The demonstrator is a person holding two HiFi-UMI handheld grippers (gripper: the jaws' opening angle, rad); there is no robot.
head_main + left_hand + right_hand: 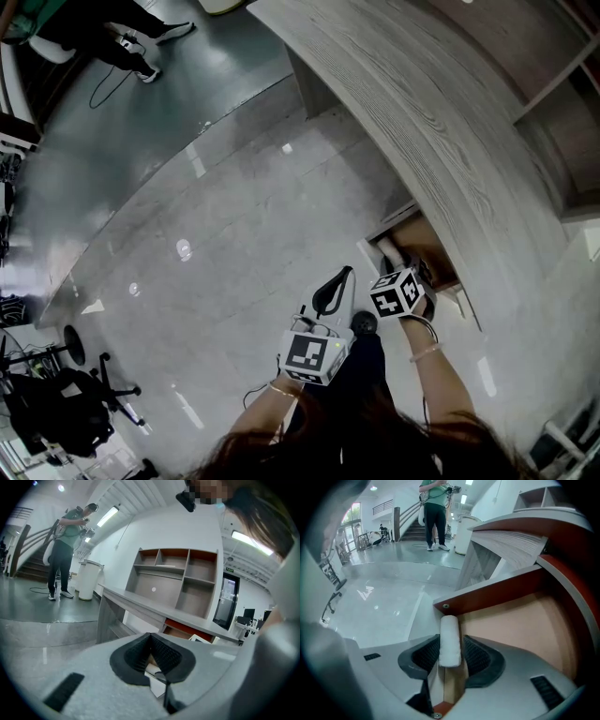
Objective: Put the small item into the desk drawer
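A grey wood-grain bench [450, 122] is seen with its drawer [525, 625] pulled open below the top. The right gripper [451, 654] is held over the drawer's corner with fingers spread, while the fingers of the left gripper [151, 637] are pressed together on nothing. The small white item [450, 637] is seen between the right fingers, not pinched.
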